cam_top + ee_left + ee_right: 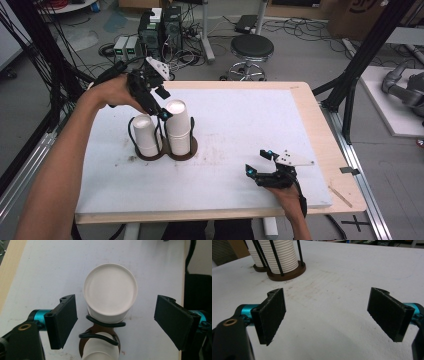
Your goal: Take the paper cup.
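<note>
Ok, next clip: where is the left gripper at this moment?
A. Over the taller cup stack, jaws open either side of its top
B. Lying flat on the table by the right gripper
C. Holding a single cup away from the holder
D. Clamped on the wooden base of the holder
A: in the left gripper view the left gripper has its pads apart on either side of the taller cup stack, not touching it.

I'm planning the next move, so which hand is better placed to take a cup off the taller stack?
Left. The left gripper hangs over the taller cup stack, jaws open either side; the right gripper rests far off.
</note>
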A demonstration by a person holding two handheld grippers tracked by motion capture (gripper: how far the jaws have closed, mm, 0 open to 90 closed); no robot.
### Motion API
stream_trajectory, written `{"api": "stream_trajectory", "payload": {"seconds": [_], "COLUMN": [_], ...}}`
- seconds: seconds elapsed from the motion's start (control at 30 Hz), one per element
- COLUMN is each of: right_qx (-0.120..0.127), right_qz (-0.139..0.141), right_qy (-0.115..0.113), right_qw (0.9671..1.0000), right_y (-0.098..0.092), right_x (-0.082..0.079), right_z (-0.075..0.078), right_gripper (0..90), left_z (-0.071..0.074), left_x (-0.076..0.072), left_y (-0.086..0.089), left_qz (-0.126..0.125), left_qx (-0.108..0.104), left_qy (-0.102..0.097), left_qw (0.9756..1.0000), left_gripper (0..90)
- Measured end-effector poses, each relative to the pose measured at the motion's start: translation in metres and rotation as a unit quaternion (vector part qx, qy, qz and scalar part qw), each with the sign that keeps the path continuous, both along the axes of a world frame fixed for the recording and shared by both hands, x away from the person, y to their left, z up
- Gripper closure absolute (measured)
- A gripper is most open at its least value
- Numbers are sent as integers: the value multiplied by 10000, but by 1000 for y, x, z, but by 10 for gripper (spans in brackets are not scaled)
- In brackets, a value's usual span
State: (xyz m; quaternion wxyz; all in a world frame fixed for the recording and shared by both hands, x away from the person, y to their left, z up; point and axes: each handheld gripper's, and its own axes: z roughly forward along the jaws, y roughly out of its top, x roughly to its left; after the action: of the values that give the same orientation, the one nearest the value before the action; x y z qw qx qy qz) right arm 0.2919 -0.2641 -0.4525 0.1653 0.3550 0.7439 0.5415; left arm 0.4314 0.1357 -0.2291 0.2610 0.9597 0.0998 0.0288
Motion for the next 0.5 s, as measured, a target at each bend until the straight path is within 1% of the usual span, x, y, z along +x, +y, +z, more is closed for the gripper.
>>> {"api": "stream_trajectory", "payload": {"seconds": [0.03, 0.1, 0.13, 0.17, 0.23, 0.37, 0.5], "right_qx": [0, 13, 36, 48, 63, 50, 93], "right_qz": [0, 10, -5, -7, -12, -5, 0], "right_qy": [0, -31, -15, -11, -9, -57, -3], "right_qw": [10000, 10000, 10000, 10000, 10000, 10000, 10000], "right_y": [0, -1, -1, -1, -1, -1, -2], "right_x": [0, 0, 0, 0, 0, -1, 0], "right_z": [0, 0, 0, 0, 0, 0, 0], "right_gripper": [157, 157, 157, 157, 157, 157, 157], "left_z": [0, 1, 1, 0, -2, -8, -12], "left_x": [0, 5, 5, 7, 10, 13, 15], "left_y": [0, -9, -9, -15, -18, -24, -26], "left_qz": [0, -62, -62, -56, -44, -35, -28], "left_qx": [0, 13, 13, 72, 80, 220, 365], "left_qy": [0, 13, 13, 34, 53, 116, 191], "left_qw": [10000, 10000, 10000, 10000, 9999, 9997, 9991], "left_gripper": [186, 188, 188, 188, 188, 189, 200]}}
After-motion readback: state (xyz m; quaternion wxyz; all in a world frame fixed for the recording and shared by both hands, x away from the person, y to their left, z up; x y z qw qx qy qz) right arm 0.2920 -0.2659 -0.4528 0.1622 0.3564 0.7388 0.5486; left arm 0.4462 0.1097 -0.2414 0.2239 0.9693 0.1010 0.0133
